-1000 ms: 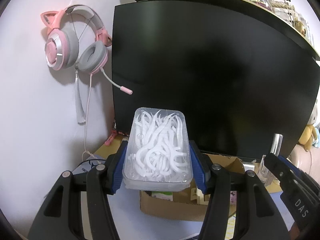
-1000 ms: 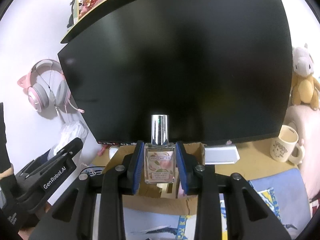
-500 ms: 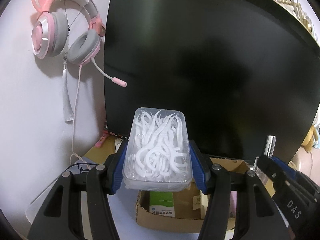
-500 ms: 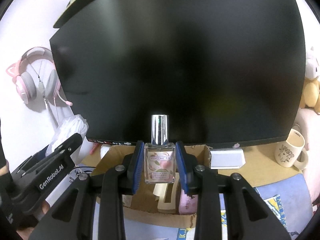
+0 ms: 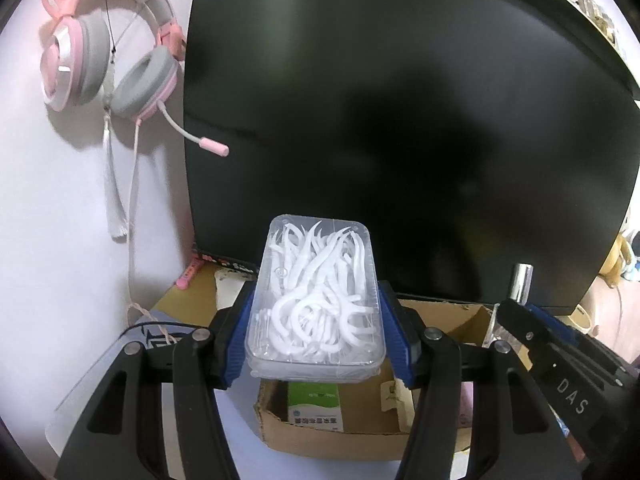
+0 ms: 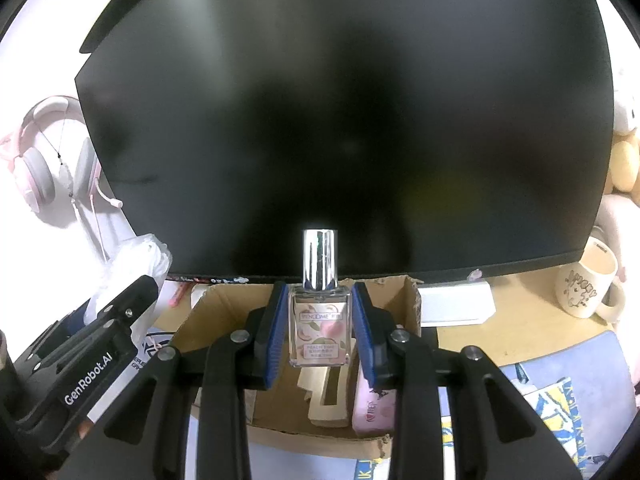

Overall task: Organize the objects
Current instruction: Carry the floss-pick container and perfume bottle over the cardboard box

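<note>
My left gripper (image 5: 316,332) is shut on a clear plastic box of white floss picks (image 5: 316,300) and holds it above the left part of an open cardboard box (image 5: 320,436). My right gripper (image 6: 320,320) is shut on a small glass perfume bottle (image 6: 319,320) with a silver cap, upright, above the same cardboard box (image 6: 304,436). The box holds a green-and-white packet (image 5: 316,406), a beige hair claw (image 6: 326,402) and a pink item (image 6: 370,408). The right gripper shows at the right of the left wrist view (image 5: 560,364).
A large black monitor (image 5: 400,128) stands close behind the box. Pink cat-ear headphones (image 5: 100,64) hang on the wall at left. A cream mug (image 6: 588,288) and a white block (image 6: 456,304) sit on the desk at right, plush toys (image 6: 620,152) beyond.
Both grippers have moved forward and down toward the cardboard box, each still holding its object. The box now lies directly below them and looks larger.
</note>
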Demonstrator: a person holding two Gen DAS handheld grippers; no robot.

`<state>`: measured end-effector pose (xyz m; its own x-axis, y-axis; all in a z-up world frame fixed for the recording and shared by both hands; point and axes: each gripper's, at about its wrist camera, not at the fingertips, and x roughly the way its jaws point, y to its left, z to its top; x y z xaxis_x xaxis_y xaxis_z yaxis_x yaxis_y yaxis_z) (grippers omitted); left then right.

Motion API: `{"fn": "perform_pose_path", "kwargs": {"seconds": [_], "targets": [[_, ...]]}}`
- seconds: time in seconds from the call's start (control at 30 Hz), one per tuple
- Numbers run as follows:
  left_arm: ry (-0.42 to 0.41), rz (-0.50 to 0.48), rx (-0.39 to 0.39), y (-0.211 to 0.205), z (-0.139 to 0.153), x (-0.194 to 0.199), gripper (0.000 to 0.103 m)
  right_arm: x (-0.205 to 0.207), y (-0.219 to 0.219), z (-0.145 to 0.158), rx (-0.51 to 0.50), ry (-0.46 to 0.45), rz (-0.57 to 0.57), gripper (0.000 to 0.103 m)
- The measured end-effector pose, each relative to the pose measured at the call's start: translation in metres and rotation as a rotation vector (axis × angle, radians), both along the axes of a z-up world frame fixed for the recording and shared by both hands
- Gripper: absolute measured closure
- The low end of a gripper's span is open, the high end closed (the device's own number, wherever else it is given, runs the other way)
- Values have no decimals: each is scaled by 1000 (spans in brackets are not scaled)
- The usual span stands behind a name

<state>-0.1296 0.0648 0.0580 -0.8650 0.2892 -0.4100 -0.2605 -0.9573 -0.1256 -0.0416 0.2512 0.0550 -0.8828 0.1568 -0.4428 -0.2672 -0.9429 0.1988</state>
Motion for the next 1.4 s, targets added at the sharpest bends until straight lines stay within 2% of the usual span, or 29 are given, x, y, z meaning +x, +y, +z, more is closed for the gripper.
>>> {"fn": "perform_pose_path", "kwargs": {"seconds": [0.1,0.3,0.5,0.73,0.93,1.23,1.4], "targets": [[-13,-12,-5,2,-5,-5,46,-3,-1,-4,1,-11,5,69],[-45,-74,45,-2,-14,-17,46,-12,-3,-13,5,-34,16,69],[-90,-95,43,10,-25,-24,46,-20,-5,-21,36,-74,17,69],[-138,-76,-8,24,-35,-32,46,-26,-5,-32,57,-115,24,69],[-178,-9,-71,25,-41,-43,46,-33,-2,-40,51,-144,24,69],[-167,51,-143,28,-46,-44,46,-39,5,-52,34,-172,26,69],[-163,44,-204,39,-50,-44,46,-39,3,-56,52,-188,27,69]]}}
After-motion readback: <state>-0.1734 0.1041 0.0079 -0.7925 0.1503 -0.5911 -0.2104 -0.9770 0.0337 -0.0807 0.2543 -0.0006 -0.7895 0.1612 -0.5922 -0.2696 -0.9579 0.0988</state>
